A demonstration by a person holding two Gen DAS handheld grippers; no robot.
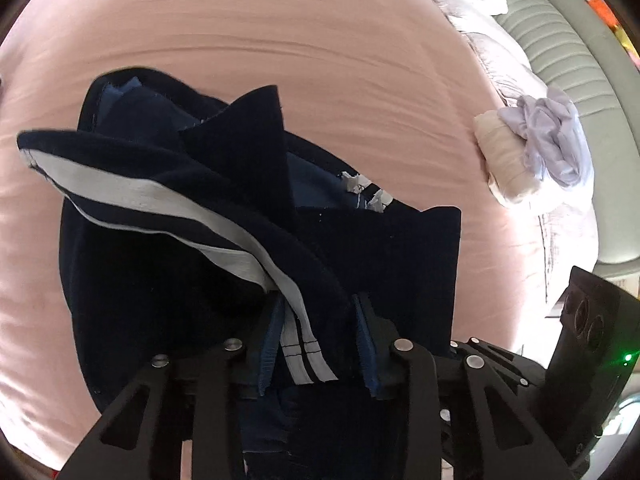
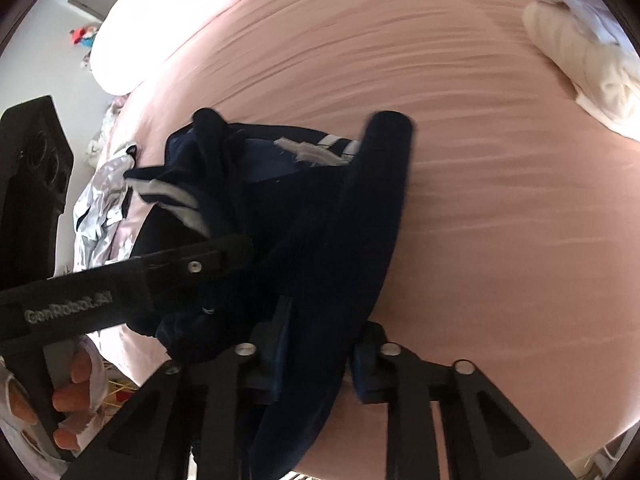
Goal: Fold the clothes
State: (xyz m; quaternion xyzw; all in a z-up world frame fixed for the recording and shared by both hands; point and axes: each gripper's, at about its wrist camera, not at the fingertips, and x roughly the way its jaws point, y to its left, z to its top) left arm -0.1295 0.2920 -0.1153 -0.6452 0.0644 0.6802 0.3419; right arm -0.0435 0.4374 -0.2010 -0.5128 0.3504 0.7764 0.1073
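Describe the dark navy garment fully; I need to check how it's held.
The navy garment looks like soft knit, with white stripes and a lighter blue inside. It lies crumpled and partly lifted on the pink sheet. The left gripper pinches its striped edge; the right gripper clamps another fold.

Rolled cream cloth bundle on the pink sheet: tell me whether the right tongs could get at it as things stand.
Probably not yet. The right tongs are shut on the navy white-striped garment; the bare pink sheet lies open up to the cream bundle.
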